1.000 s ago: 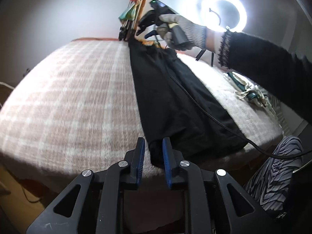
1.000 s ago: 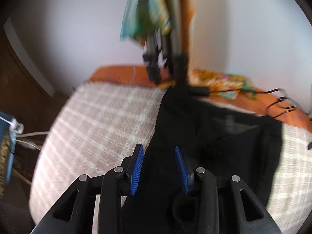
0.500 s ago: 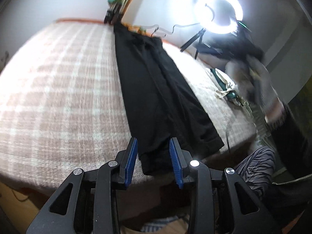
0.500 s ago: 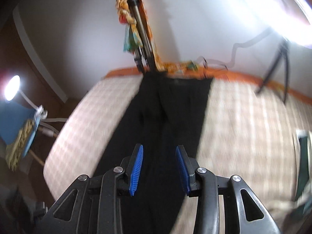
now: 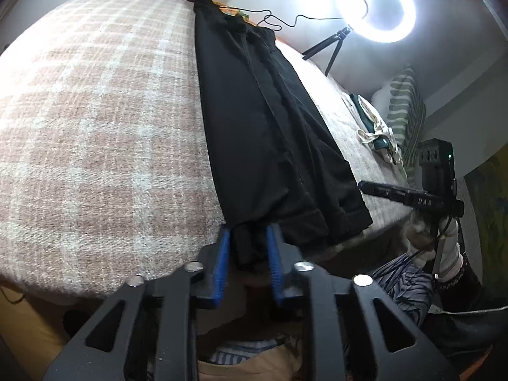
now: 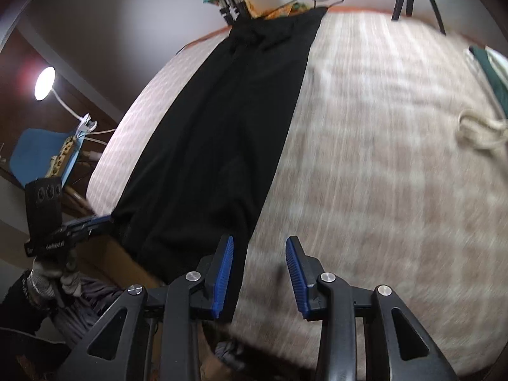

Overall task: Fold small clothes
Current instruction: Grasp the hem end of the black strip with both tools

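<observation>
Black trousers (image 5: 270, 127) stretched lengthwise along a bed covered by a checked blanket (image 5: 95, 111).

Their waistband lies at the far edge, the hems hang over the near edge. The left gripper (image 5: 246, 254) is closing, one hem cuff between its blue pads. The right gripper (image 6: 258, 273) hovers with fingers apart at the trousers' near right edge, holding nothing. A ring light (image 5: 376, 8) glows far right.
</observation>
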The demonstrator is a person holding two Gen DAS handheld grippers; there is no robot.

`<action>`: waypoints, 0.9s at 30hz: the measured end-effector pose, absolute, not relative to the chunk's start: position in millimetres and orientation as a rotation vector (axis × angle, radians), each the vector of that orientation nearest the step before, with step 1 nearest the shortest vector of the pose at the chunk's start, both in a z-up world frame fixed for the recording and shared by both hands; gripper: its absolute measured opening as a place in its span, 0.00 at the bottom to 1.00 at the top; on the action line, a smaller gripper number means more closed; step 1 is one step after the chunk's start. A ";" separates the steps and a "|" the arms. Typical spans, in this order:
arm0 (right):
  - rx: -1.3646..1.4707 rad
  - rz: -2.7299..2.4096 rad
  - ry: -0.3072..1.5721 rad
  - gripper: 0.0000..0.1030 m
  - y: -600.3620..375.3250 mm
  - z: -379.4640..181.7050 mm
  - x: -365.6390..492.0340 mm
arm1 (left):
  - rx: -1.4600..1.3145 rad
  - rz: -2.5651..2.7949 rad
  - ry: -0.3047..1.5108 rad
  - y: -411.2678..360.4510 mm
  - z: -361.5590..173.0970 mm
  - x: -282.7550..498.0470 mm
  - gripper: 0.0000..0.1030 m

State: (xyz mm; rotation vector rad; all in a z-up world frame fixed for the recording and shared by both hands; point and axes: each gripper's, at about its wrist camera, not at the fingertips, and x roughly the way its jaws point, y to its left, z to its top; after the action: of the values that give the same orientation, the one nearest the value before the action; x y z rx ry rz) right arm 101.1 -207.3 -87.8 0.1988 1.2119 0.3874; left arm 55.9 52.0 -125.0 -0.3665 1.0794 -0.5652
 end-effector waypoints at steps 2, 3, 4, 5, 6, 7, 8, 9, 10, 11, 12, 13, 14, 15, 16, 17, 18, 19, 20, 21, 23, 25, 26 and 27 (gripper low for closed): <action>0.202 0.416 1.217 0.36 -204.4 -93.6 94.1 | -0.354 -0.566 1.068 51.8 -125.6 53.6 0.11; 0.201 0.430 1.207 0.36 -203.6 -94.0 91.3 | -0.350 -0.567 1.064 52.2 -125.3 52.6 0.10; 0.202 0.437 1.198 0.36 -204.1 -94.1 89.8 | -0.346 -0.568 1.056 52.4 -124.7 51.1 0.09; 0.220 0.447 1.194 0.36 -206.2 -94.6 87.9 | -0.344 -0.566 1.051 53.3 -124.6 50.7 0.09; 0.247 0.458 1.194 0.36 -208.6 -95.5 86.4 | -0.342 -0.565 1.048 53.5 -124.7 50.2 0.09; 0.277 0.472 1.198 0.36 -210.8 -97.2 84.7 | -0.342 -0.562 1.047 54.4 -125.1 50.2 0.09; 0.285 0.477 1.197 0.34 -211.9 -98.1 81.4 | -0.346 -0.560 1.048 56.0 -125.6 49.4 0.09; 0.289 0.485 1.199 0.32 -212.5 -99.7 78.2 | -0.349 -0.558 1.047 57.0 -125.7 49.2 0.09; 0.291 0.497 1.203 0.26 -211.7 -100.8 74.6 | -0.353 -0.555 1.045 57.9 -125.7 49.3 0.09; 0.290 0.519 1.214 0.21 -207.5 -102.0 72.2 | -0.359 -0.551 1.044 59.3 -125.6 49.5 0.09; 0.291 0.539 1.223 0.20 -205.1 -104.4 69.8 | -0.364 -0.545 1.046 59.6 -125.8 49.9 0.09; 0.278 0.549 1.212 0.20 -202.2 -105.3 66.5 | -0.370 -0.533 1.053 60.4 -127.0 51.1 0.10; 0.261 0.549 1.205 0.17 -201.4 -104.2 64.0 | -0.382 -0.525 1.066 60.8 -128.7 51.9 0.10; 0.257 0.549 1.202 0.13 -201.5 -103.8 64.5 | -0.402 -0.529 1.065 63.0 -129.3 52.4 0.11; 0.272 0.552 1.206 0.06 -202.0 -104.4 65.8 | -0.410 -0.531 1.067 63.4 -129.6 53.1 0.11; 0.302 0.555 1.214 0.05 -203.4 -107.6 67.5 | -0.398 -0.537 1.064 62.0 -129.2 52.5 0.11; 0.318 0.557 1.214 0.03 -204.1 -108.5 69.0 | -0.384 -0.540 1.058 60.6 -128.8 51.5 0.11; 0.327 0.562 1.213 0.02 -205.2 -108.8 69.7 | -0.363 -0.546 1.050 58.2 -128.3 50.0 0.09; 0.332 0.566 1.211 0.02 -204.6 -108.7 67.8 | -0.340 -0.555 1.046 55.0 -127.8 49.1 0.07; 0.338 0.571 1.210 0.02 -204.8 -108.5 67.9 | -0.333 -0.561 1.045 53.9 -127.8 49.0 0.05; 0.355 0.577 1.211 0.01 -203.6 -108.8 69.9 | -0.348 -0.567 1.046 54.2 -127.7 48.3 0.04; 0.381 0.581 1.209 0.01 -207.3 -108.4 71.5 | -0.389 -0.578 1.043 56.7 -125.7 49.0 0.04; 0.399 0.584 1.205 0.01 -208.8 -107.3 72.1 | -0.409 -0.585 1.035 57.6 -122.9 49.1 0.04; 0.420 0.590 1.200 0.01 -211.2 -105.4 73.0 | -0.419 -0.588 1.027 57.8 -120.0 49.3 0.04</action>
State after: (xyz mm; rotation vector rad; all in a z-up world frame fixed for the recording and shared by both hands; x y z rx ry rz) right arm 73.0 -211.2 -105.4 0.4196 1.1996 0.5898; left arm 49.3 57.8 -120.0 -0.4194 1.0272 -0.5876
